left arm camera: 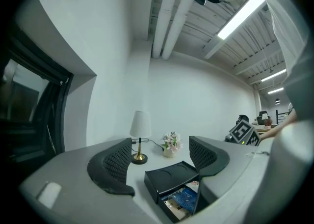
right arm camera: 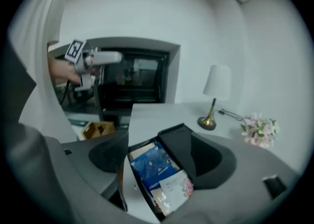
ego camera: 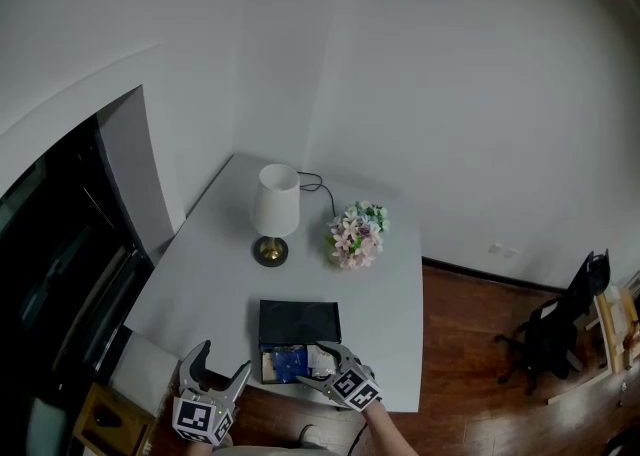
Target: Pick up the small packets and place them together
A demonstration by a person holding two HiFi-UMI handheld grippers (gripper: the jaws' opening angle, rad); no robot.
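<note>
Right gripper (ego camera: 318, 364) is tilted down over the open drawer (ego camera: 268, 376) of the black box (ego camera: 299, 322) at the near edge of the table (ego camera: 395, 294), jaws spread wide with nothing between the pads. Left gripper (ego camera: 222, 359) hangs level just left of the box, also spread and empty. The packets lie in that drawer, overlapping: a blue packet (right arm camera: 156, 161) on top in the middle, a white packet (right arm camera: 174, 187) with a pink print at the near end, and a tan packet (right arm camera: 140, 148) peeking out at the far end. That makes three I can count; more may lie underneath, hard to tell. These look like thin sachets: very light, floppy and probably slick, so they may slide over each other or fold under a pinch. The best bet looks like nipping a free edge or corner of the top blue one rather than pressing down on its flat face. Elsewhere, one lamp (ego camera: 275, 209), one bunch of flowers (ego camera: 355, 234), one box and two grippers.
</note>
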